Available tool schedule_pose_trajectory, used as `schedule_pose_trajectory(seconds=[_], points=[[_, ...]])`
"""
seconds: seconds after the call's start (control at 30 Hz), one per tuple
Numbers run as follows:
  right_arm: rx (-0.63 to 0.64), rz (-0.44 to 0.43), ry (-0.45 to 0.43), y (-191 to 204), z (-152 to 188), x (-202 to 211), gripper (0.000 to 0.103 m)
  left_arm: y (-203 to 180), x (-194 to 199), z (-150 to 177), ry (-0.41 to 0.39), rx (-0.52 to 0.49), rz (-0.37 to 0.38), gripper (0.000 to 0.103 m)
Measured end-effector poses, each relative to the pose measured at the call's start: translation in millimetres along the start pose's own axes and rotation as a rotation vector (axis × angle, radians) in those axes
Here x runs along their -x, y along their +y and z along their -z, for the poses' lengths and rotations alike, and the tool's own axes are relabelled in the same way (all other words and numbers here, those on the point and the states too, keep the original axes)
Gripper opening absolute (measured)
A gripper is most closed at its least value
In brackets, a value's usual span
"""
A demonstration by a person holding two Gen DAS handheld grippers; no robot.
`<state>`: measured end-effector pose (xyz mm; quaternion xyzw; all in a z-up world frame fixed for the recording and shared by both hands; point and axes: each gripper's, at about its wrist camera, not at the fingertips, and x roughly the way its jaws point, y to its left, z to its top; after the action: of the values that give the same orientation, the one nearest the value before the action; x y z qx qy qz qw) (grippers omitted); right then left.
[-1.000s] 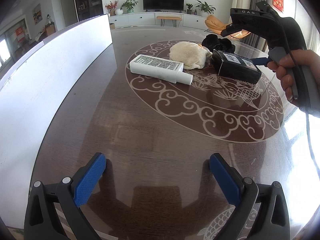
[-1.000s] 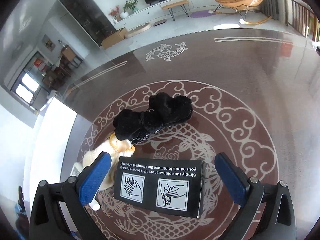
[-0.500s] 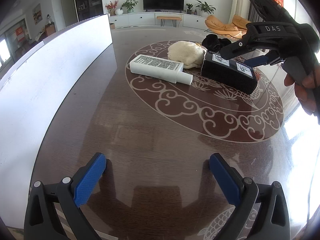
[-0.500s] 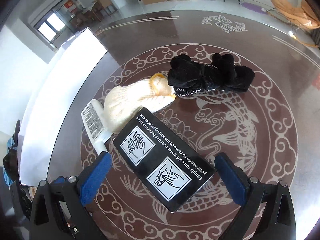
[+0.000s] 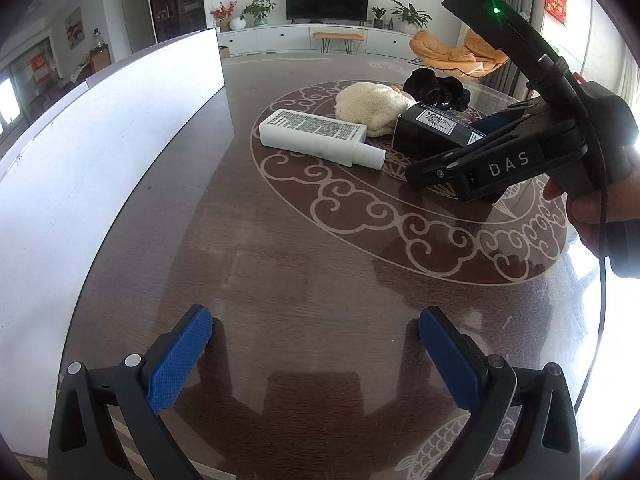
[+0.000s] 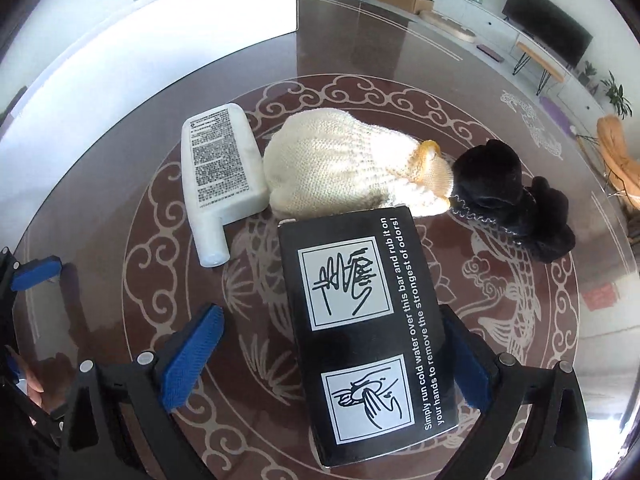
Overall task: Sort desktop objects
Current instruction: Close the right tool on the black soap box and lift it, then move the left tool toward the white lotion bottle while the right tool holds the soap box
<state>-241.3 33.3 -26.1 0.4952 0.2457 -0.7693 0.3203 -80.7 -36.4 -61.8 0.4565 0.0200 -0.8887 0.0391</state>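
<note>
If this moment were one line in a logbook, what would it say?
right tool: open, straddling black box | left tool: open, idle over table | bottle, glove: untouched

1. Showing black frames on the left hand-held gripper, blue textured pads, silver screws.
2. Bearing white "DAS" lettering on the right hand-held gripper, glowing green light, trailing black cable.

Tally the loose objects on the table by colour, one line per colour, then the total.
White: 1, the bottle
Cream: 1, the knitted glove
Black: 2, the box and the fuzzy scrunchie
Total: 4
</note>
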Motion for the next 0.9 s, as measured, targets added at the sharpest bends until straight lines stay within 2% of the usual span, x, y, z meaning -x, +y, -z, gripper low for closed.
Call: schedule_pose_trajectory(seconds=[0.03,0.07,0.1,0.13,0.4,0.63,0.73,0.8,0.87,0.9], points=[[-0.015,0.013,-0.028,0,3,4,0.092,0,0,0,0.000,0.000,0.000,0.103],[-0.039,0.018,-0.055,-1,6,7,0.079,0,0,0,0.000,0.000,0.000,0.103],[-0.074,0.018,-0.078,-4,11,10,0.072,0,0,0,0.000,0.000,0.000,0.103],[-0.118,0.015,-0.098,-7,15,13,0.060,0,0,0,0.000,0.000,0.000,0.103],[-0.292,0.099,-0.196,2,72,33,0.060,0,0,0,0.000,0.000,0.000,0.103],[-0.475,0.231,-0.213,-8,159,71,0.060,1,0,0,0.000,0.000,0.000,0.103],[-0.532,0.254,-0.224,-9,193,89,0.061,1,0,0,0.000,0.000,0.000,0.103],[-0.555,0.252,-0.231,-8,204,95,0.065,1,0,0,0.000,0.000,0.000,0.103],[-0.564,0.229,-0.231,-9,209,97,0.088,1,0,0,0.000,0.000,0.000,0.103],[-0.570,0.220,-0.234,-8,212,98,0.091,1,0,0,0.000,0.000,0.000,0.103]])
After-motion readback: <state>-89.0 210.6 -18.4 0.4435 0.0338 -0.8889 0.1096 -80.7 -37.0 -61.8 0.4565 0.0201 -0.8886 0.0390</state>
